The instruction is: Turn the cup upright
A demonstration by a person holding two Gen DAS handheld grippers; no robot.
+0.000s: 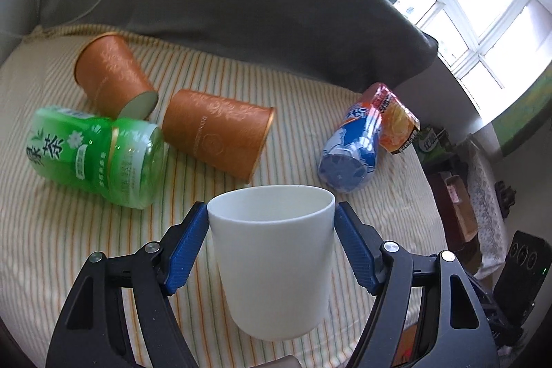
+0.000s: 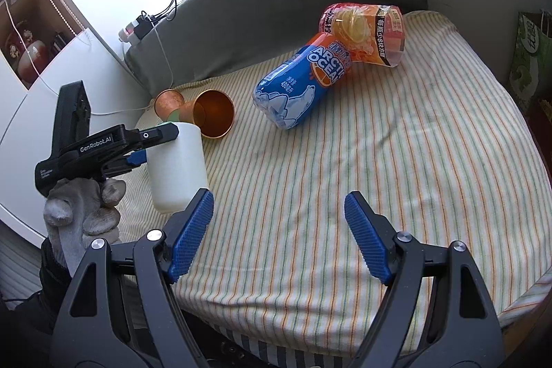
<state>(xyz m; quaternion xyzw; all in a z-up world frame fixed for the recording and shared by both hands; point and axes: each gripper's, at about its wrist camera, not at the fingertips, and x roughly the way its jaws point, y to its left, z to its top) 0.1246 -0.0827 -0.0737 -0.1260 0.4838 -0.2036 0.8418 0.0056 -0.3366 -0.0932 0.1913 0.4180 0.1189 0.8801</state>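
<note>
Step in hand, by the look of it: setting down, flip nearly complete. White cup (image 1: 272,261) upright, mouth up, clamped near the rim between the blue pads (image 1: 188,250) of the left gripper (image 1: 270,212). In the right wrist view, base at or just above the striped cloth (image 2: 379,143); contact not certain.

Next move likely calls for: seating the base flat on the soft cloth, then easing the jaws apart without tipping the cup.

Cup plain, smooth, matte white, slightly tapered toward the base; nothing visible inside from this low angle.

Right gripper (image 2: 277,230) spread wide, holding nothing, hovering just beside the cup.

Behind: two orange cups (image 1: 217,131) on their sides, green tea bottle (image 1: 96,156) and Arctic Ocean bottle (image 2: 300,88) lying down.
</note>
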